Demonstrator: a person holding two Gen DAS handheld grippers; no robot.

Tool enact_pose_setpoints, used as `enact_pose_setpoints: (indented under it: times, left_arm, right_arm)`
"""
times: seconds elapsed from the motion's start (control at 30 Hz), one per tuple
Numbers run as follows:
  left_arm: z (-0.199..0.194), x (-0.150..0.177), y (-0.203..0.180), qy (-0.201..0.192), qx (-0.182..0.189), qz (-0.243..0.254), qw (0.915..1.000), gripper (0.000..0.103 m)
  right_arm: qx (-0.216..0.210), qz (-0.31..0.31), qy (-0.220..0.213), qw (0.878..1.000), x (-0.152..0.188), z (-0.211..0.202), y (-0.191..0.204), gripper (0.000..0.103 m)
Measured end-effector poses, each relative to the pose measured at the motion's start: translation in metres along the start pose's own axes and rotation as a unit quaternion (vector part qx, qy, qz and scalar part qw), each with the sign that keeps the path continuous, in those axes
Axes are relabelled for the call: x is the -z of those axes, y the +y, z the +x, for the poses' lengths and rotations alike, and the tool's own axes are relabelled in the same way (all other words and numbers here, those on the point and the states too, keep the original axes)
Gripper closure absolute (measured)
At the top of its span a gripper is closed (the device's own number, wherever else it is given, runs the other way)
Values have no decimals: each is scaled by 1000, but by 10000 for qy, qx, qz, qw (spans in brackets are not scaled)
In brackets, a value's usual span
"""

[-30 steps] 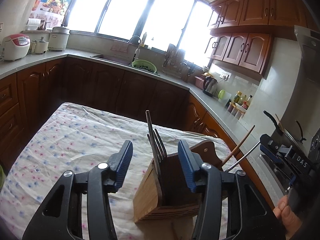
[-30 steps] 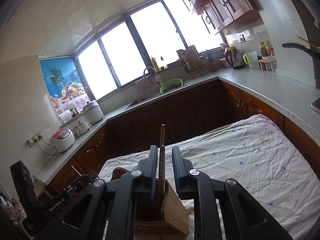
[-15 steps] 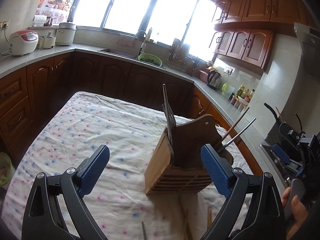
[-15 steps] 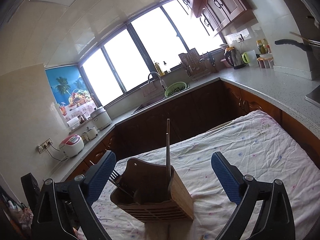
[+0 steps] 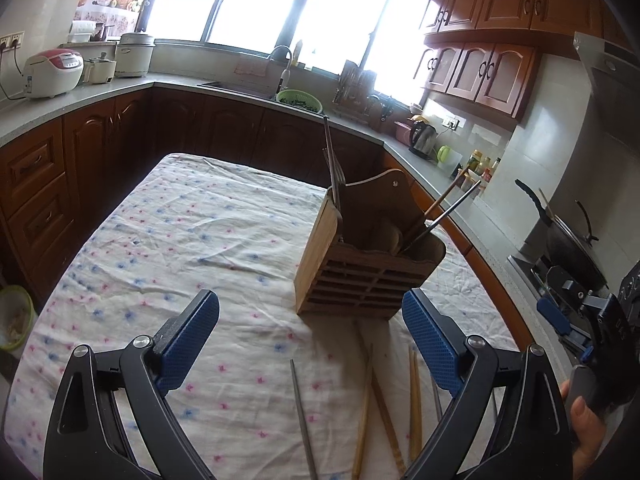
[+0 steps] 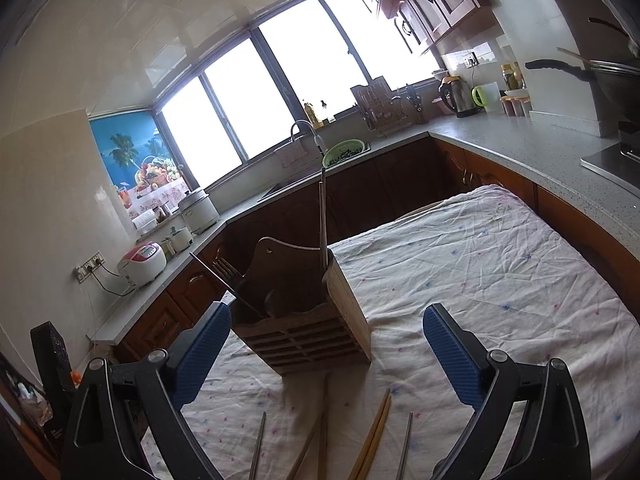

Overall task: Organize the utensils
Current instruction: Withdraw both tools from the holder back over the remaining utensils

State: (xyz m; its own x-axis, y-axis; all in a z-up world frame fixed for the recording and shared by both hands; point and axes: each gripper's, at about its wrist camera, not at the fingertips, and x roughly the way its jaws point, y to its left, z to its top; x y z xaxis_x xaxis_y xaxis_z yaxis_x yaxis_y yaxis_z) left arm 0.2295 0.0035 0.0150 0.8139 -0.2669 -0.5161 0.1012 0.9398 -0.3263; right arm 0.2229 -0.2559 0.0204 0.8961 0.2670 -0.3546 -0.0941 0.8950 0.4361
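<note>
Your left tongs (image 5: 310, 344) stand wide open, blue pads spread, nothing between them. Your right tongs (image 6: 326, 354) are likewise wide open and empty.

The wooden utensil holder (image 5: 362, 256) sits upright on the cloth-covered counter (image 5: 192, 232), toward its right side in the left wrist view, just beyond the tips of both tongs and touching neither. In the right wrist view the same holder (image 6: 304, 312) stands left of centre, close to the left pad.

Inside the holder: a fork (image 5: 336, 184) and a thin metal stick stand up at its left end in the left wrist view; a wooden chopstick (image 5: 444, 200) and a metal one (image 5: 456, 210) lean out to the right at the other end. In the right wrist view, one tall metal stick (image 6: 322, 220) rises at the holder's right corner.

Loose on the cloth, nearer to you than the holder: a metal chopstick (image 5: 302, 416), then several wooden chopsticks (image 5: 414, 396) lying roughly lengthwise. The right wrist view shows the same scatter, with a wooden pair (image 6: 376, 432) and metal ones on either side (image 6: 258, 444).

Your right hand (image 5: 586, 428) shows at the right edge of the left wrist view, gripping its handle.
</note>
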Motion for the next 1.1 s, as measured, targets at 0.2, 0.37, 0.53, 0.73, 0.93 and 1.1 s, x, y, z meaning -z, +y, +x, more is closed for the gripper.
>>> enact_pose_setpoints:
  times: [0.2,0.37,0.53,0.73,0.93,1.1]
  left_arm:
    - [-17,19,2,89,-19,60,9999,8]
    - [-26,33,6,149,-39,26,9999,8]
    - [-28,40,3,235,-38,97,9997,8]
    - [-24,42,-8,341,0,298,9990,8]
    - [-12,45,-18,573,47,536,9969,8]
    - [4,49,-24,809,12,681,9944,8]
  right_arm:
    - [95,35,84,9999,19,-21,-8,5]
    - [138,14,104,9998,30,-36,-10,5]
    - [164,15,171,9997,39,-43,-14,5]
    - [270,36,214,9994,41,-44,-20,5]
    - [337,-31,389,9987,46,-35,-23,5]
    - [448,-72,628,9970,52,-21,-28,6]
